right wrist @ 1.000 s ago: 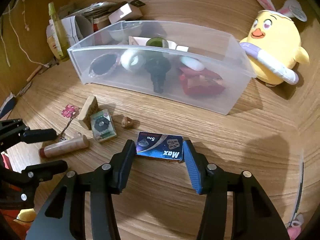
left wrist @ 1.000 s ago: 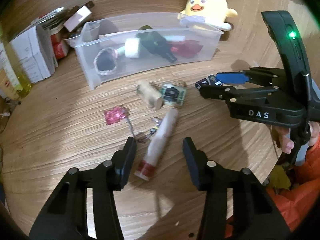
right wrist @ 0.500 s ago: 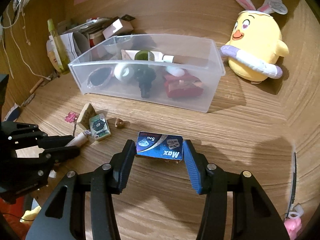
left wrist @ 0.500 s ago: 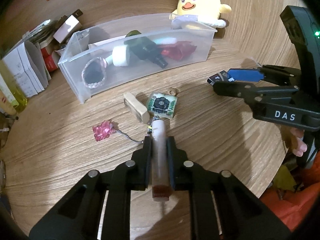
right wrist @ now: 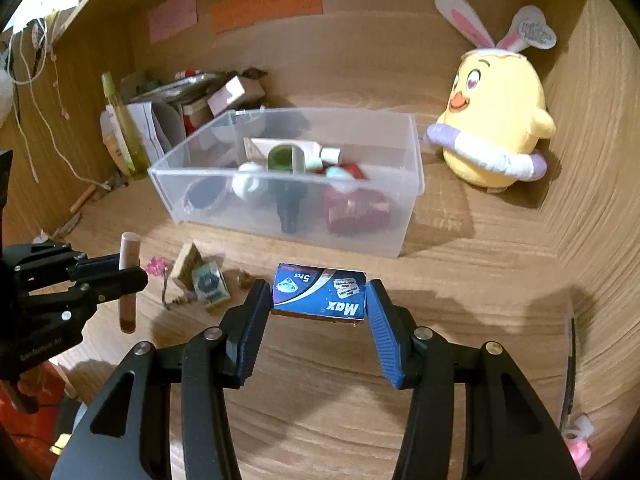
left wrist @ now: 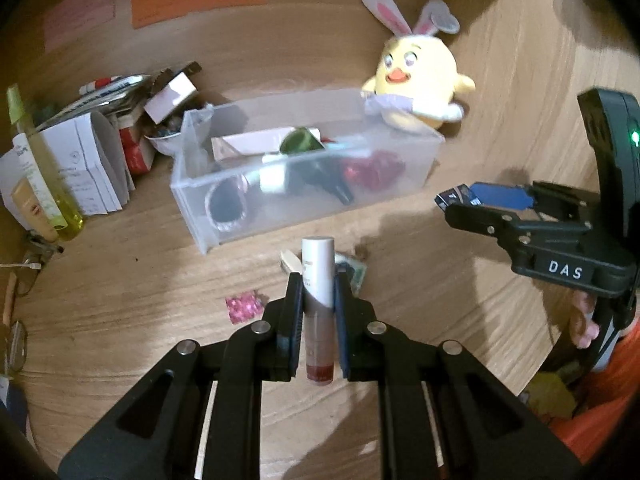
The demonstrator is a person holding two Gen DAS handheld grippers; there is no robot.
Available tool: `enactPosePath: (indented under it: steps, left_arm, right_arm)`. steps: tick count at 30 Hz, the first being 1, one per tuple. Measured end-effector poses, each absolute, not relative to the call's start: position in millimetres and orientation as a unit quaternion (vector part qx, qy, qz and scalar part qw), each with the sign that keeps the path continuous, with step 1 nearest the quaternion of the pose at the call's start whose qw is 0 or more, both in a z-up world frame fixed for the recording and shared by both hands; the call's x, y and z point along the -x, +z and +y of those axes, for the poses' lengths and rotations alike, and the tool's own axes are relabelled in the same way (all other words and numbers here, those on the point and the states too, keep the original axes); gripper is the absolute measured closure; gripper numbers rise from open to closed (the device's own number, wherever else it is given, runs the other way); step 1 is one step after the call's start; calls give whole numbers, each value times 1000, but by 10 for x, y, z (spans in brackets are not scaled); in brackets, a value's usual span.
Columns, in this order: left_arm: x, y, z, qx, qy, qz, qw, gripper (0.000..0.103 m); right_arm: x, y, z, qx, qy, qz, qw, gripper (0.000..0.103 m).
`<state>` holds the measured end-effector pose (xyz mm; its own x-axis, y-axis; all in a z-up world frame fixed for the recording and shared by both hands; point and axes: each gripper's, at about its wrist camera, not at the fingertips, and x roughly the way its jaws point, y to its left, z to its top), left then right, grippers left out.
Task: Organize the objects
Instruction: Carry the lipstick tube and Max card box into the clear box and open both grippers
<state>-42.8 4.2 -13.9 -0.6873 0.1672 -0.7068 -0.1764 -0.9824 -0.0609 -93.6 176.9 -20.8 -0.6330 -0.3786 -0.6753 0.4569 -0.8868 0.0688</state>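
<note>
Wood-grain desk all round, wood panel behind with orange and pink notes stuck up on it, and both claws are carrying! Left gripper is clamped tight on a slim cosmetic tube, white cap forward, reddish-brown end back between the black fingers. From its own camera the tube runs straight ahead; from the right wrist camera it shows as upright and clear of the desk, pinched at mid-length.

Right gripper has its blue pads pressed to both ends of a small blue razor-blade box, printed "Max" and "5 pcs", held flat above the desk. The left camera catches only a dark corner of that box poking past the fingertip.

Ahead of both sits the clear plastic bin, with a dark green bottle, a red pouch and a white roll inside; the rest is blurred. Loose on the desk before the bin: a pink charm, a small wooden block and a green patterned packet, near one another. Only the right view shows the block and packet whole. Yellow chick plush with bunny ears stands beside the bin's right end.
</note>
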Motion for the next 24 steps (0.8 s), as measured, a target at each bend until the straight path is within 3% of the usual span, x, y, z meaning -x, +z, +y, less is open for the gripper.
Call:
enactPosePath:
  steps: [7,24]
  left_arm:
    - [497,97,-107,349,932,-36,88,89]
    - [750,628,-272,271,960,-45,61,89]
  right_arm:
    - [968,26,1772,-329,-913,46,234,57]
    - [1195,483,1721,-266,-934,52,231,57]
